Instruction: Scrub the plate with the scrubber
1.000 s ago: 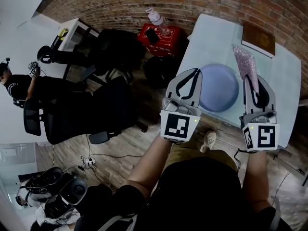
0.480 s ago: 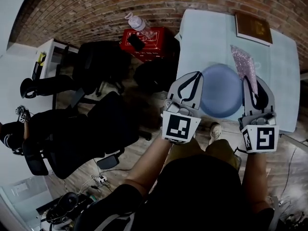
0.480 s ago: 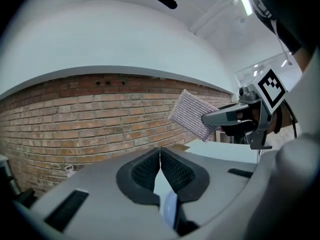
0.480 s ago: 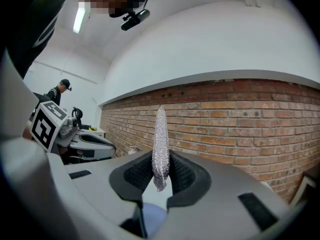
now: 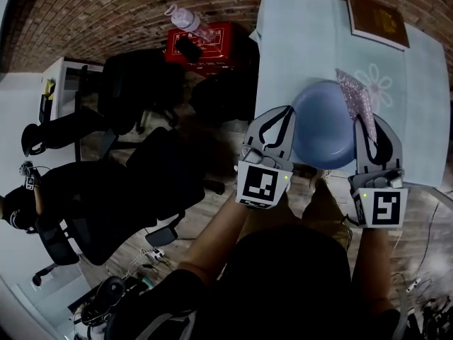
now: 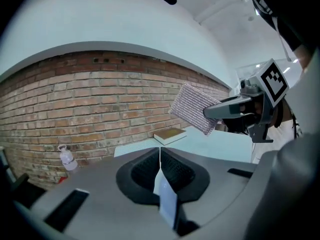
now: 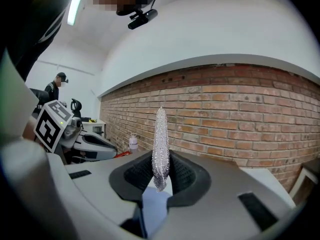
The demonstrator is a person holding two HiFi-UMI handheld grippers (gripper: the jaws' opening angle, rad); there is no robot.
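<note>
A round blue plate (image 5: 322,125) lies near the front edge of the pale table (image 5: 304,41). My left gripper (image 5: 285,113) hovers at the plate's left rim; its jaws are shut, and the left gripper view shows nothing between them (image 6: 160,156). My right gripper (image 5: 369,122) is at the plate's right side, shut on a glittery silver-pink scrubber (image 5: 354,94) that sticks out over the plate's right edge. The scrubber (image 7: 160,144) stands upright, edge-on, between the right jaws (image 7: 161,176). In the left gripper view the scrubber (image 6: 192,106) shows flat in the right gripper (image 6: 225,110).
A brown book (image 5: 379,16) lies at the table's far edge. Left of the table are a red box (image 5: 202,44) with a bottle (image 5: 182,18) on it, and black office chairs (image 5: 141,176). A person (image 5: 21,197) is at the far left. A brick wall stands behind.
The head view has shifted, so the table sits further up and left in it. Both grippers keep their places beside the plate, and the scrubber stays gripped.
</note>
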